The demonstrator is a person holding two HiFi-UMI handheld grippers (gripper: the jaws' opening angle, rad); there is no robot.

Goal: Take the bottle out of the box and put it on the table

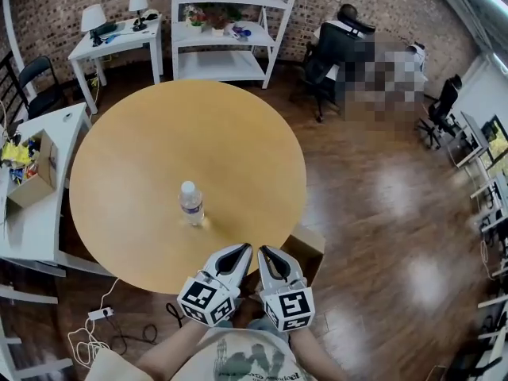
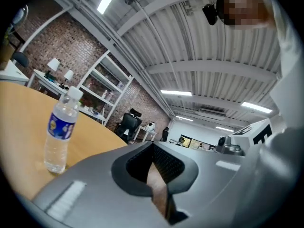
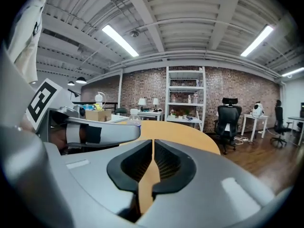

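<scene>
On the round wooden surface (image 1: 135, 157) the clear bottle (image 1: 191, 203) stands upright, toward the near edge. Just short of that edge, the left tongs (image 1: 240, 250) and right tongs (image 1: 264, 252) hang side by side, both pressed together and empty, apart from the bottle. Beside them sits a cardboard box (image 1: 308, 246).

Setting: open-plan office, loft type.
Shell: bare brick wall (image 1: 48, 14); ribbed metal ceiling (image 3: 190, 13) with strip lights (image 3: 119, 40).
Furniture: round desk (image 1: 159, 173), white side desk (image 1: 119, 40) with lamps (image 1: 93, 16), white shelf unit (image 1: 226, 63), black swivel chair (image 1: 324, 50).
Equipment: monitors (image 1: 496, 137) on workstations at right.
Floor: wood planks (image 1: 381, 213).
</scene>
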